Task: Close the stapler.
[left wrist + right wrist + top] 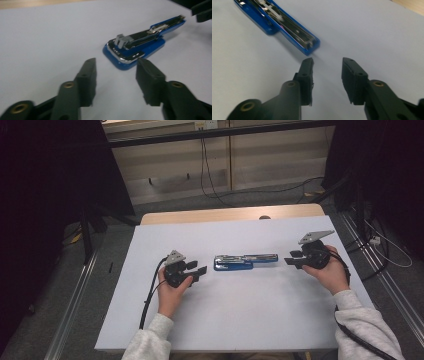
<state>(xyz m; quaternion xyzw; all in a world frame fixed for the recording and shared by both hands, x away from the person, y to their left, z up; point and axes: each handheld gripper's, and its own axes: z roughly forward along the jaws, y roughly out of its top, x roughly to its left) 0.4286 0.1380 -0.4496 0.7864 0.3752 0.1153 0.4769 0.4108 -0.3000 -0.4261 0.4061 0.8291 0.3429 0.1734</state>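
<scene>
A blue and chrome stapler (245,261) lies flat in the middle of the white table top (230,320), lengthwise left to right. My left gripper (198,270) sits just left of its wide end, open, with nothing between the jaws. The left gripper view shows that wide blue end (130,53) a short way beyond my fingertips (90,67). My right gripper (294,258) is just right of the stapler's narrow end, open and empty. In the right gripper view the narrow tip (310,45) lies close ahead and to the left of my jaws.
The white sheet covers a wooden table whose far edge (230,213) shows behind it. Black cables (150,295) trail from each gripper across the sheet. The floor beyond holds cables and metal rails (75,300) on both sides.
</scene>
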